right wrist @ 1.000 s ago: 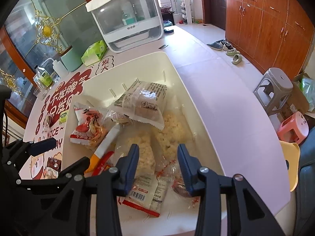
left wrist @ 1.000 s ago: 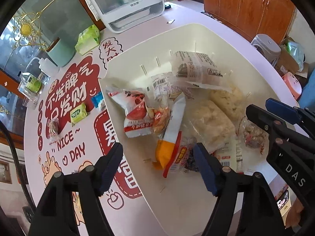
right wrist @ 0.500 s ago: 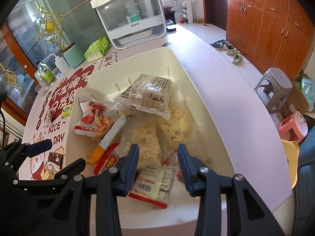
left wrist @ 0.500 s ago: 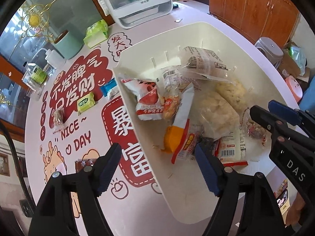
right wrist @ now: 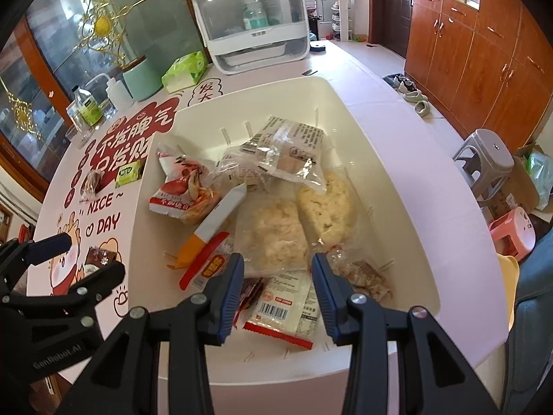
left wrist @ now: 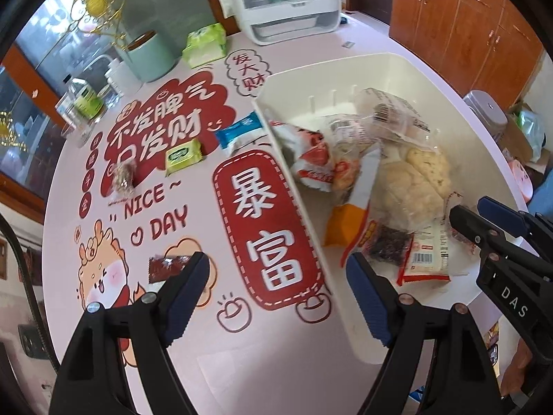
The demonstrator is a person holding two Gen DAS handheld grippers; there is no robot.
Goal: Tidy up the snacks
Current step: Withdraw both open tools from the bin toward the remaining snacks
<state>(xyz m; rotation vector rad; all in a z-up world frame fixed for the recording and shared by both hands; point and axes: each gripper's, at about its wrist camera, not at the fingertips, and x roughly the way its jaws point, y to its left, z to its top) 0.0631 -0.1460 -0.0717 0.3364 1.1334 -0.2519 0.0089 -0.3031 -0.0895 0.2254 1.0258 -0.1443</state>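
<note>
We hold the left gripper (left wrist: pixel 276 297) empty, its jaws having just been opening wide, over the printed tablecloth (left wrist: pixel 242 363) beside the white bin (left wrist: pixel 397 62). The dark red snack packet (left wrist: pixel 167 268) lies just past its left finger, long axis across the table. This hand is nearer; the right gripper (right wrist: pixel 276 290) hangs half open and empty over the bin's snacks. Bare cloth around the packet leaves room; the bin wall stands to the right.

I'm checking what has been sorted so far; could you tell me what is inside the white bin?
The white bin holds a red snack bag, two pale rice-cracker packs, a clear printed bag, an orange-and-white stick pack and small wrapped pieces. Anything beneath that pile is covered.
</note>
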